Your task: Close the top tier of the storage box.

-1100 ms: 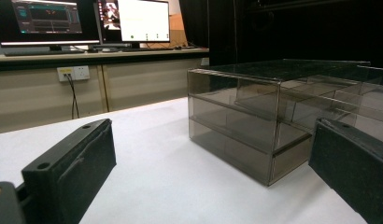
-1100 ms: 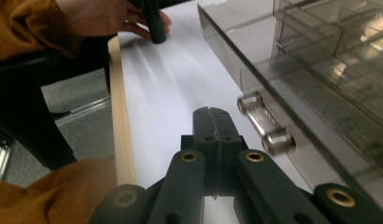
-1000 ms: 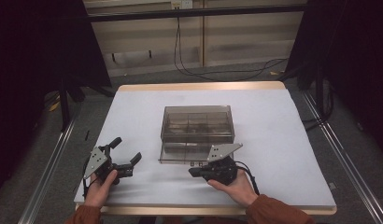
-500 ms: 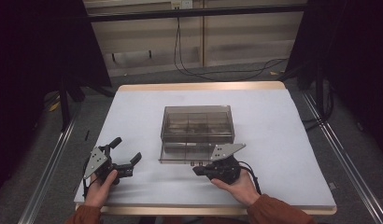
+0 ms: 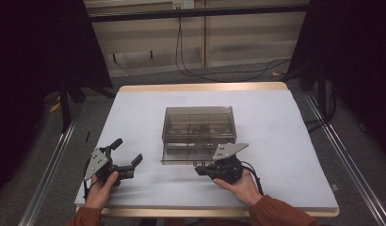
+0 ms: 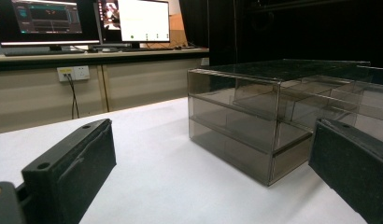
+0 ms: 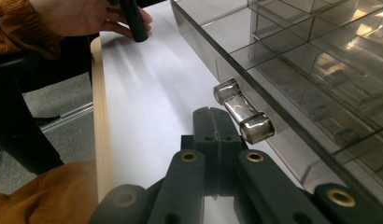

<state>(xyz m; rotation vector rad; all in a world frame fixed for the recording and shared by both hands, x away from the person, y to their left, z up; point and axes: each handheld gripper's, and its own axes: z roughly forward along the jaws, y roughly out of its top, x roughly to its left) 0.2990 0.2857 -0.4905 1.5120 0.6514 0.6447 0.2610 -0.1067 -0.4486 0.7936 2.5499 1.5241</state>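
white table (image 5: 148, 113), drawer handle (image 7: 244, 116) beside right gripper (image 7: 213, 122)

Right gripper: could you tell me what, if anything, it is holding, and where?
Nothing: the right gripper is shut and empty, beside the drawer handle of the clear box.

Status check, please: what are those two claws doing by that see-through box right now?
Left claw open, empty, resting off to the side. Right claw shut, tips beside the drawer handle, not gripping it. Clear box drawer closed. Nothing in the way.
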